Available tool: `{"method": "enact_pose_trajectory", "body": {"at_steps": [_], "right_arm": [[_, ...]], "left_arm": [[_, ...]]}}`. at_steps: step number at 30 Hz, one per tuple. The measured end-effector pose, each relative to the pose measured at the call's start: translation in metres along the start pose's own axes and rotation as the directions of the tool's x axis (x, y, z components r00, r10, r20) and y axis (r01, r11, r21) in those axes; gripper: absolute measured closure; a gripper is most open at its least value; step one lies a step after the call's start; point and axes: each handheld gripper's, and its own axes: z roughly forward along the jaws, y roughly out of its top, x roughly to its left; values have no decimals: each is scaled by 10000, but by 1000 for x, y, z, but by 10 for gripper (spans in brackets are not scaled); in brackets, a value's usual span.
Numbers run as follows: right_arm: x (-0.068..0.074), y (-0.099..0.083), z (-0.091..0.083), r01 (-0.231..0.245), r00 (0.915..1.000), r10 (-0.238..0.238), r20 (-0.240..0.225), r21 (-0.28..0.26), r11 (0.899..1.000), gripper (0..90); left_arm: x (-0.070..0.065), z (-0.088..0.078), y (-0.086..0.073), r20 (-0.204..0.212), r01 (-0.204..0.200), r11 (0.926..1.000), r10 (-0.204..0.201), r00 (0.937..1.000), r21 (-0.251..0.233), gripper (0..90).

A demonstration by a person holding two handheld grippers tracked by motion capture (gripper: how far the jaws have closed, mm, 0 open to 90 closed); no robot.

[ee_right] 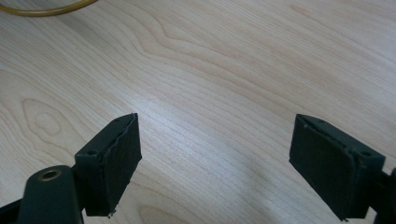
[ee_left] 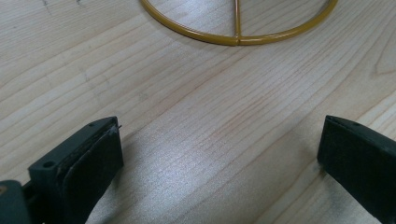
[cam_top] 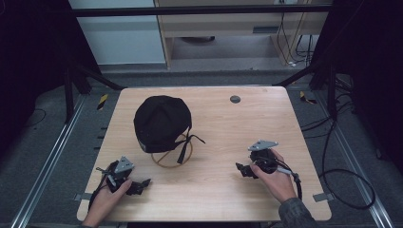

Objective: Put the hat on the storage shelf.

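Gaping fingers, left gripper (cam_top: 142,183): spread wide, pinching nothing, hovering over bare bench (cam_top: 214,190).
Right gripper (cam_top: 241,169): fingers spread, empty.
Cap (cam_top: 160,122): sitting on, hiding most of yellow wire stand (cam_top: 167,160).

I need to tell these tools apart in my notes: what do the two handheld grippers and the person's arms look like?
Both the left gripper and the right gripper are black, each topped by a grey three-cornered plate and trailing a black cable. Each has two flat, rectangular black jaws with dark pads. The person's right forearm wears a grey-green sleeve; the left forearm is bare.
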Motion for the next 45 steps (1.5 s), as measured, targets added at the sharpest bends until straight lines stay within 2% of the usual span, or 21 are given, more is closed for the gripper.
{"method": "enact_pose_trajectory", "body": {"at_steps": [13, 34, 39, 41, 42, 45], "right_arm": [[2, -8, 20, -519, 9986, 517, -142, -112, 9986, 166], [4, -11, 32, -648, 9979, 648, -79, -64, 9979, 156], [5, -12, 33, -593, 9982, 594, 77, -138, 9981, 146], [7, -14, 34, -476, 9986, 481, 224, -258, 9985, 143], [9, -16, 36, -307, 9982, 331, 493, -472, 9984, 133], [9, -18, 36, -351, 9978, 383, 543, -587, 9977, 130]], "left_arm": [[0, 0, 0, 4, 3, 10000, -3, 10000, -5, 0], [0, 0, 0, 3, 1, 10000, -1, 10000, -3, 0], [0, 0, 0, 2, 0, 10000, 0, 10000, 0, 0], [0, 0, 0, 3, 2, 10000, -2, 10000, -4, 0], [0, 0, 0, 0, 1, 10000, -1, 10000, -2, 0], [0, 0, 0, 12, -1, 10000, 1, 10000, -1, 0]]}}
